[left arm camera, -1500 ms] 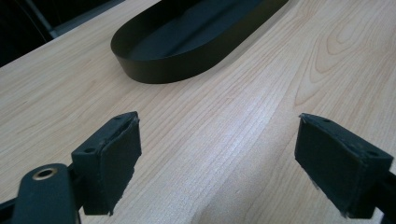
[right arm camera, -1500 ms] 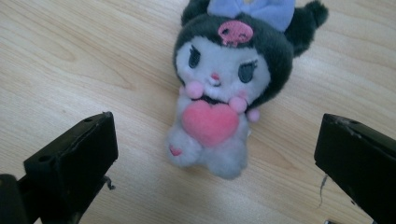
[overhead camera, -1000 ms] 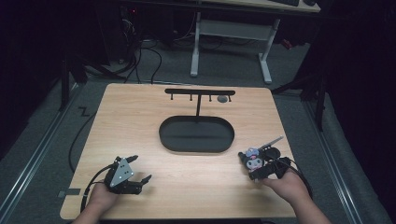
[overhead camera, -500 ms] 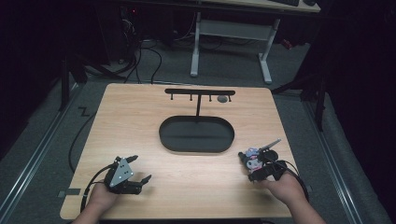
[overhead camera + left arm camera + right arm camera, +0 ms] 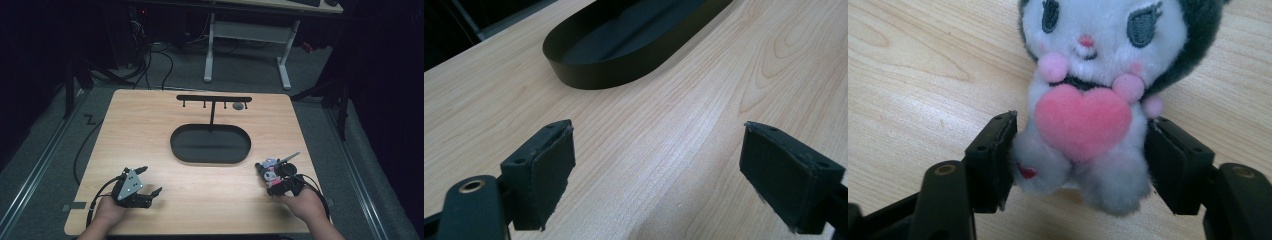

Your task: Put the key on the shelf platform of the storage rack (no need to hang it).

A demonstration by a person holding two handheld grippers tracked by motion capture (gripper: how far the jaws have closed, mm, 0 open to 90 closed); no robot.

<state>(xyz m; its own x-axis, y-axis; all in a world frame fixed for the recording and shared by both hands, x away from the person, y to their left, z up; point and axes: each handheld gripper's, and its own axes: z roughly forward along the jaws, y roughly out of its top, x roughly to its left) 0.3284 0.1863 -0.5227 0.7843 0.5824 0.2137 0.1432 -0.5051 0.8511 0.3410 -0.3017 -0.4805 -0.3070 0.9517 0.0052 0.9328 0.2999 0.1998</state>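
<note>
the table (image 5: 150,130) is evenly lit amid dark surroundings, with both gripper views slightly soft.

A pale wooden counter (image 5: 150,130) stands on grey carpeted floor (image 5: 240,75) in a dim room. Behind it, a white-legged desk (image 5: 210,50) stands over black cables (image 5: 155,60); a metal floor rail (image 5: 35,165) runs along one side.

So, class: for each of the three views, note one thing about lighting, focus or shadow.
High view: the table is lit, the room around it dark, and the plush toy is small. Left gripper view: sharp wood grain, the black tray soft-edged. Right gripper view: the toy is slightly soft, shadow beneath it.
</note>
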